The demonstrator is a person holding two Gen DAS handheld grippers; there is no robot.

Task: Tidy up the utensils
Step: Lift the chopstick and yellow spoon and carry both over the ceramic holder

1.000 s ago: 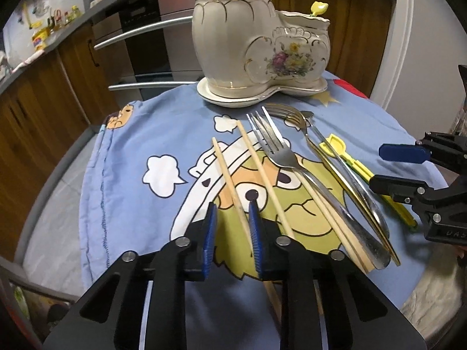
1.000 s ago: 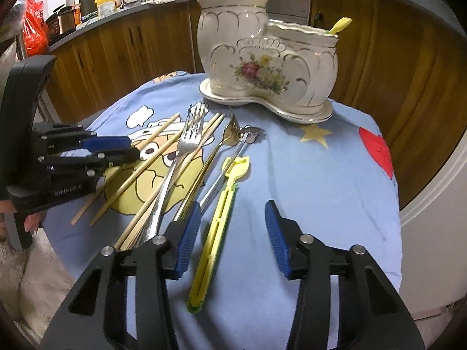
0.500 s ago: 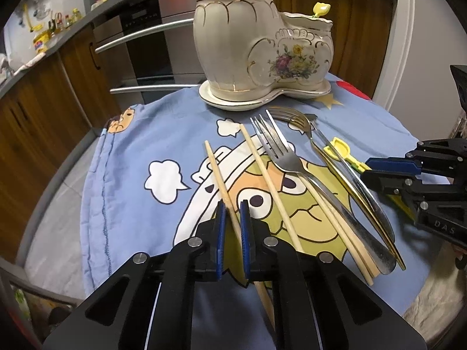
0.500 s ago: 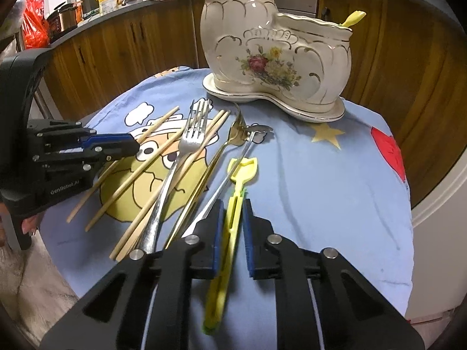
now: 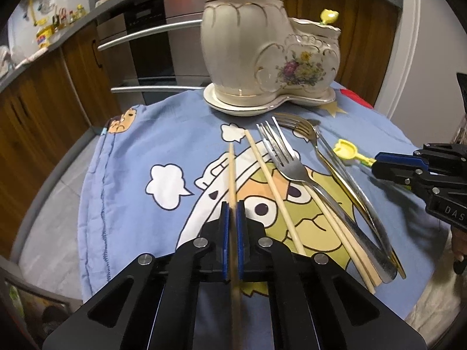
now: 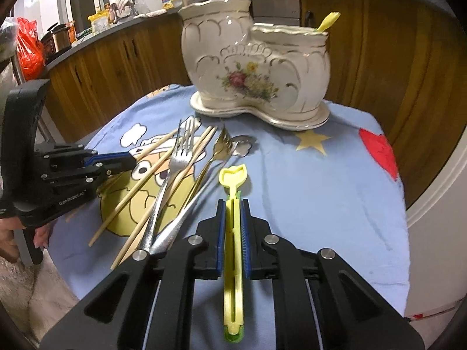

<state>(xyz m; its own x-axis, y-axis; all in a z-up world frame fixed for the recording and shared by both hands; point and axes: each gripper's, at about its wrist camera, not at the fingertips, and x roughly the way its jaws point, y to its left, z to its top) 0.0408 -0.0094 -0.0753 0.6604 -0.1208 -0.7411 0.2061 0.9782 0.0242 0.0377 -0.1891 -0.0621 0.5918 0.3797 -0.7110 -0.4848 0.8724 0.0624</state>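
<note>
Both grips are holding: left gripper (image 5: pixel 230 213) is pinching a chopstick (image 5: pixel 231 172), right gripper (image 6: pixel 232 213) is pinching the yellow utensil (image 6: pixel 233 192). Each should be lifting straight, keeping ends clear of the pile, heading for the holder (image 6: pixel 256 73) at 12 o'clock. Jaws have just been closing; a second ago both were spread.

Left gripper (image 5: pixel 230 213): black frame, blue pads, silver screws | Right gripper (image 6: pixel 232 207): matching black-and-blue build, white lettering on its body at 3 o'clock
</note>
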